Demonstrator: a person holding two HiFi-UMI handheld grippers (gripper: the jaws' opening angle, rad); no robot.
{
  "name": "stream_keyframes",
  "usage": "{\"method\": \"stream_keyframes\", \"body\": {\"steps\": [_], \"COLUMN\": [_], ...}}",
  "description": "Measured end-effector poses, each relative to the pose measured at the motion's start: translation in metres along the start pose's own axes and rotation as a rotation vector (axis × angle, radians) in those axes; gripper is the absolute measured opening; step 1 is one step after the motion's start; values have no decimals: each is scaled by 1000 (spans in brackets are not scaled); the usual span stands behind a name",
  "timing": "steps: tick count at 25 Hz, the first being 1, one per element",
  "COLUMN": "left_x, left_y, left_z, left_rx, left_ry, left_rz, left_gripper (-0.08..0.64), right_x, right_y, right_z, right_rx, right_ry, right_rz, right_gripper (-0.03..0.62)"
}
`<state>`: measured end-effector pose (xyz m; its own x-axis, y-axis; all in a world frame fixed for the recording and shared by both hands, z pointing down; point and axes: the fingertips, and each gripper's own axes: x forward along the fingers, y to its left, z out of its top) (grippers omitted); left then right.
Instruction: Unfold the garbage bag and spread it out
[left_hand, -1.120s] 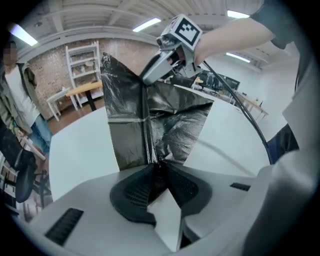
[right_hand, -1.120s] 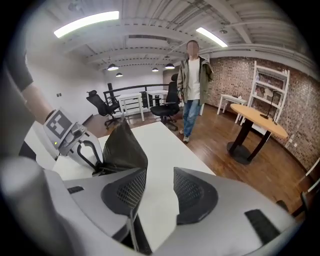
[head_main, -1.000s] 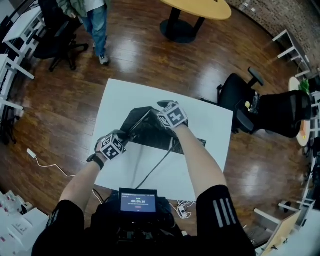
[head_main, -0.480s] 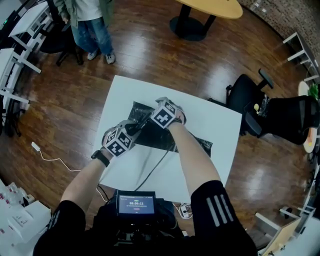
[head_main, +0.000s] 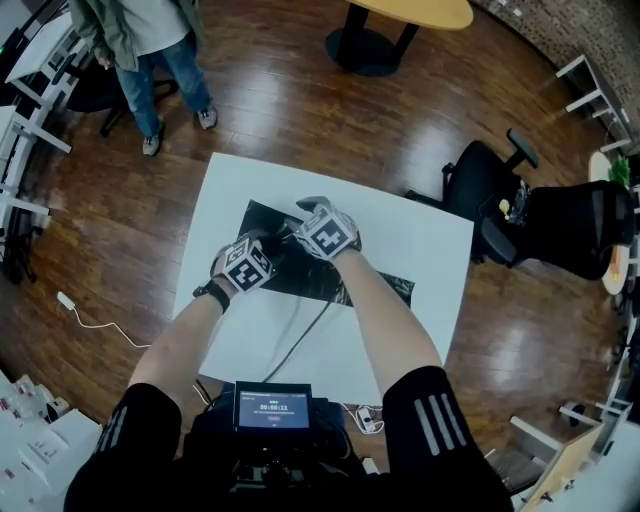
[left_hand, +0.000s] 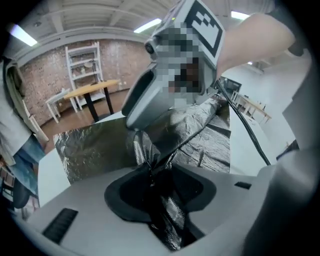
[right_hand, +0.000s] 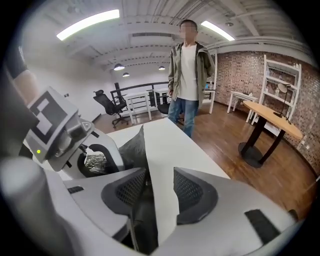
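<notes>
Both forearms, left (head_main: 178, 345) and right (head_main: 385, 310), reach forward over the garbage bag (head_main: 378, 285), with the claws close together and tilted steeply down at it. The left claw (left_hand: 159, 175) has just been opening. Its pads (left_hand: 125, 194) stand apart, with a bunched fold of the bag loose between them. The right claw (right_hand: 159, 182) gapes too, and the bag's edge lies beside one pad.

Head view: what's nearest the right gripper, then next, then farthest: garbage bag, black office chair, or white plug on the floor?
1. Garbage bag: right at the right gripper, on the white table.
2. Black office chair: past the table's right edge.
3. White plug: on the floor, far left.
</notes>
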<state>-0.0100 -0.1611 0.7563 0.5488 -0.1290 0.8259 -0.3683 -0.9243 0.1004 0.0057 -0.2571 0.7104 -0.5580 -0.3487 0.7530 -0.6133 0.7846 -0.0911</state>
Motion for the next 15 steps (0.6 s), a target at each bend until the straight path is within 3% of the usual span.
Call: {"method": "stream_keyframes", "body": {"steps": [6, 10, 15], "left_x": [0, -2, -24], "left_y": [3, 5, 3], "left_z": [-1, -1, 13], "left_rx": [-28, -16, -8], "left_ry": [-1, 12, -53], "left_rz": [-1, 15, 44], "left_gripper": [166, 166, 166], "right_x": [-34, -70, -83], "right_y": [-1, -1, 15], "right_z": [-7, -12, -62], "right_rx": [49, 70, 44], "right_ry": [-70, -86, 33], "right_rz": [71, 63, 37], "right_gripper": [198, 198, 198]}}
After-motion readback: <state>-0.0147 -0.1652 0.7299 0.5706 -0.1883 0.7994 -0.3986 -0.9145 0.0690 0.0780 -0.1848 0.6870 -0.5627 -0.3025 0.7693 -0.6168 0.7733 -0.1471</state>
